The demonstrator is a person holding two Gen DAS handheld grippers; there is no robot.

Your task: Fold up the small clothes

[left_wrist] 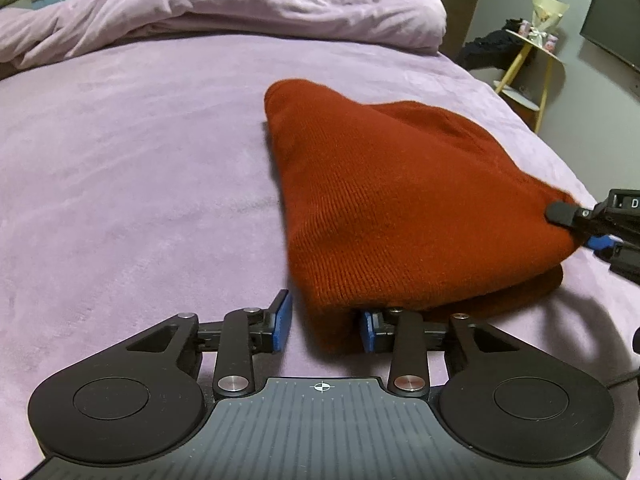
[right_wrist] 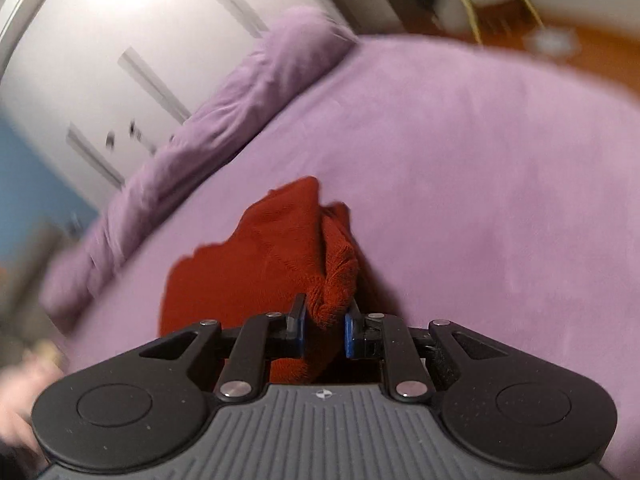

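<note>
On the purple bed (left_wrist: 140, 168) in front of me lies a rust-red knitted hat (left_wrist: 400, 208), folded over on itself toward the right half of the bedspread. My left hand-held gripper (left_wrist: 326, 326) sits low at the hat's near edge, its jaws apart: a fold of the knit hangs down between the blue pads (left_wrist: 283, 322), touching the right pad, while the left pad stands clear of the cloth with bedspread showing in the gap. My right hand-held gripper (right_wrist: 325, 326) is clamped on a bunched corner of the hat at its right end, the knit squeezed into a thick roll between the two pads, and from the left wrist view I see that corner raised off the bedspread, with a shadow under it. The right wrist view is blurred and tilted. Behind the hat, a rumpled purple duvet (left_wrist: 240, 12) is heaped along the far side of the bed. A small yellow-legged side table (left_wrist: 532, 52) stands past the bed's right corner.
</note>
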